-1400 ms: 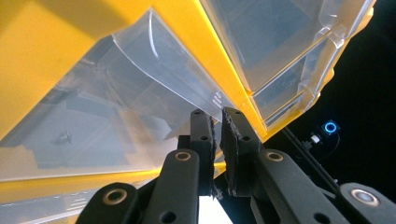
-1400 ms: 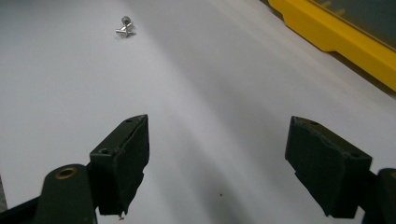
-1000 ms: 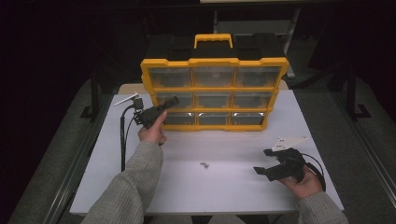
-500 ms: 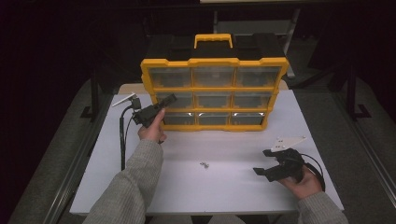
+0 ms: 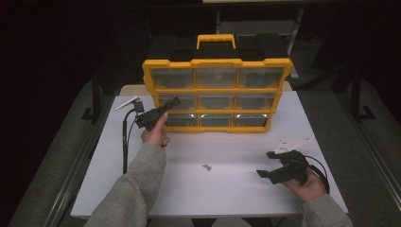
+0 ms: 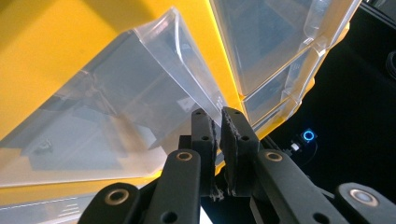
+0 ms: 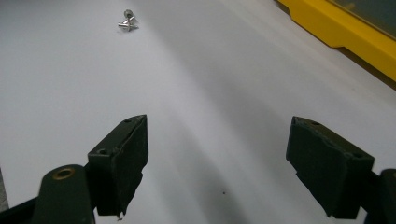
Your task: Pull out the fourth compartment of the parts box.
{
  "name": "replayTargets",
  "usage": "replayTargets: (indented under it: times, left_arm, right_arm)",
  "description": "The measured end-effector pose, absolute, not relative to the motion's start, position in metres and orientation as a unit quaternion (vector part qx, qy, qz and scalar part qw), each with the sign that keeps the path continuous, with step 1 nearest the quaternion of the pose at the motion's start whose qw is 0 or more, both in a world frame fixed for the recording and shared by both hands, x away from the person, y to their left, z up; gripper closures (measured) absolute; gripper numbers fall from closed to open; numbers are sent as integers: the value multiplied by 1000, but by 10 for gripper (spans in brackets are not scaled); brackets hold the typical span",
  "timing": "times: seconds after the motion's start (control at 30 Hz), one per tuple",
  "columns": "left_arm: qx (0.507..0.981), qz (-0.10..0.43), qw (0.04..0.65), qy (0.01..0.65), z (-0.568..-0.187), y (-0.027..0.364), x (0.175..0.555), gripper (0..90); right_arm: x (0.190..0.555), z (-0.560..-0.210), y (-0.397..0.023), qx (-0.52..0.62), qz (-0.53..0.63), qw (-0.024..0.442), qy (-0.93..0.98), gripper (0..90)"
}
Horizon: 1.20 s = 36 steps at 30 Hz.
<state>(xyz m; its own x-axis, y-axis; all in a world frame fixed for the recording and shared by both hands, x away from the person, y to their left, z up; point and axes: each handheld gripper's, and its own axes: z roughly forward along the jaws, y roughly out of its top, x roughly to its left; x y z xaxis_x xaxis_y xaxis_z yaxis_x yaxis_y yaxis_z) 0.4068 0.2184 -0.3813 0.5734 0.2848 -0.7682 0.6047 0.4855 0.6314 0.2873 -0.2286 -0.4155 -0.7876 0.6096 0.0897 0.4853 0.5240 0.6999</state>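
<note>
Left gripper view, left tongs: clenched on clear drawer lip of yellow organizer.
Right tongs: released, above white counter, small screws ahead.

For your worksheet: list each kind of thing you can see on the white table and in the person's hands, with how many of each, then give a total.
Yellow organiser case with clear drawers: 1
Hand-held grippers: 2, the left hand-held gripper at a drawer, the right hand-held gripper over the table
Small cluster of metal screws: 1
Total: 4

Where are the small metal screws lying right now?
High view: the screws lie loose on the white table, centre front, between both hands, below the yellow organizer.
</note>
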Motion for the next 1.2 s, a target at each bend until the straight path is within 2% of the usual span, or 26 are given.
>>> replayTargets:
  times: [0.33, 1.2]
  left_arm:
    - [516, -98, 728, 441, -379, 220, 402, 849]
    - [527, -98, 725, 432, -378, 222, 394, 874]
  right_arm:
    - [287, -416, -229, 314, 372, 84, 869, 197]
    - [287, -417, -228, 312, 368, 84, 872, 196]
